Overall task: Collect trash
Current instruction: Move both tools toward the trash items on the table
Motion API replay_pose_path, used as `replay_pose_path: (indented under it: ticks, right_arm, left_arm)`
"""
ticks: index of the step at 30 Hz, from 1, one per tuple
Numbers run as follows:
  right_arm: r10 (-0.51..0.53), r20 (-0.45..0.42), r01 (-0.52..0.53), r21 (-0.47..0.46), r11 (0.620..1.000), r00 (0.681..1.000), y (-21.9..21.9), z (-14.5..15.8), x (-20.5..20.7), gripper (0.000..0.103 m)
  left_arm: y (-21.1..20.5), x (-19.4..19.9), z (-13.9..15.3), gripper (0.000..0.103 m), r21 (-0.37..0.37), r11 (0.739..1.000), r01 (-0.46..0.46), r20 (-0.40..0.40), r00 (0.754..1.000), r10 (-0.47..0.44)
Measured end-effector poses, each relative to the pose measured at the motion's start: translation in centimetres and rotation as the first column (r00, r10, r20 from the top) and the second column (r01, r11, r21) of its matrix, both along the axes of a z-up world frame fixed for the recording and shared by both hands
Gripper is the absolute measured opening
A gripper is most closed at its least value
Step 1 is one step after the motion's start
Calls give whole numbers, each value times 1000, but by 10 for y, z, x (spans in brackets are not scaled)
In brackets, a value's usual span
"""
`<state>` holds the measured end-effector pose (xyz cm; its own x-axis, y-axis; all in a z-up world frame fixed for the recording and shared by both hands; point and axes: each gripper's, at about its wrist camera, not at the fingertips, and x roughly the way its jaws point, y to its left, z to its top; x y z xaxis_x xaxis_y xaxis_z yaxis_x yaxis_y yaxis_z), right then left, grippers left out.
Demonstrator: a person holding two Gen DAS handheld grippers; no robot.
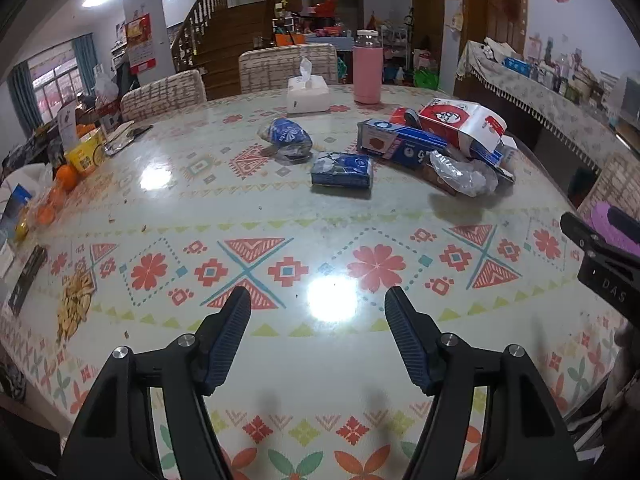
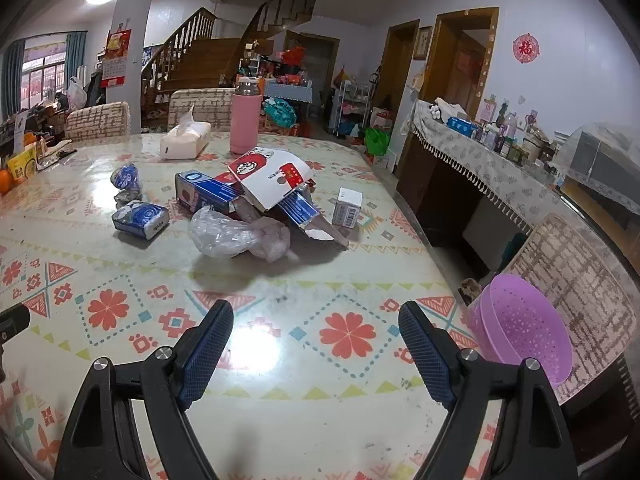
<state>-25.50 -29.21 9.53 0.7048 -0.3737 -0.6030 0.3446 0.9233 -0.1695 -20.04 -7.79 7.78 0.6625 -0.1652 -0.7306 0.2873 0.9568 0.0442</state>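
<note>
Trash lies mid-table: a red-and-white carton (image 2: 270,182) over a long blue box (image 2: 208,192), a crumpled clear plastic bag (image 2: 236,236), two blue wrappers (image 2: 140,216) (image 2: 127,179) and a small white box (image 2: 348,206). The left wrist view shows the same heap, with the carton (image 1: 460,122), the blue box (image 1: 400,142), the plastic bag (image 1: 464,174) and a wrapper (image 1: 342,170). My left gripper (image 1: 318,306) hangs open over bare tablecloth, well short of the heap. Nothing sits between the fingers of my right gripper (image 2: 316,320), which is open too. A purple perforated basket (image 2: 520,332) sits at the table's right edge.
A pink bottle (image 2: 245,122) and a tissue box (image 2: 185,140) stand at the far side. Oranges and a yellow pack (image 1: 82,156) crowd the left edge, with snack pieces (image 1: 74,308) nearer. Chairs ring the table (image 2: 320,380); a cluttered sideboard (image 2: 500,160) runs along the right wall.
</note>
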Motion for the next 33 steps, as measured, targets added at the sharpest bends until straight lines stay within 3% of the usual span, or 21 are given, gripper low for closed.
replay_pose_path:
  ticks: [21, 26, 33]
  right_arm:
    - [23, -79, -19, 49, 999, 997, -20, -21, 50, 91]
    - [34, -91, -27, 77, 997, 995, -25, -28, 59, 91]
    - [31, -94, -19, 134, 991, 995, -35, -37, 66, 91]
  left_arm:
    - [-1, 82, -16, 73, 38, 999, -21, -72, 997, 24]
    - [-10, 106, -13, 74, 76, 997, 23, -41, 999, -20]
    - [-34, 166, -7, 75, 54, 993, 109, -65, 992, -105]
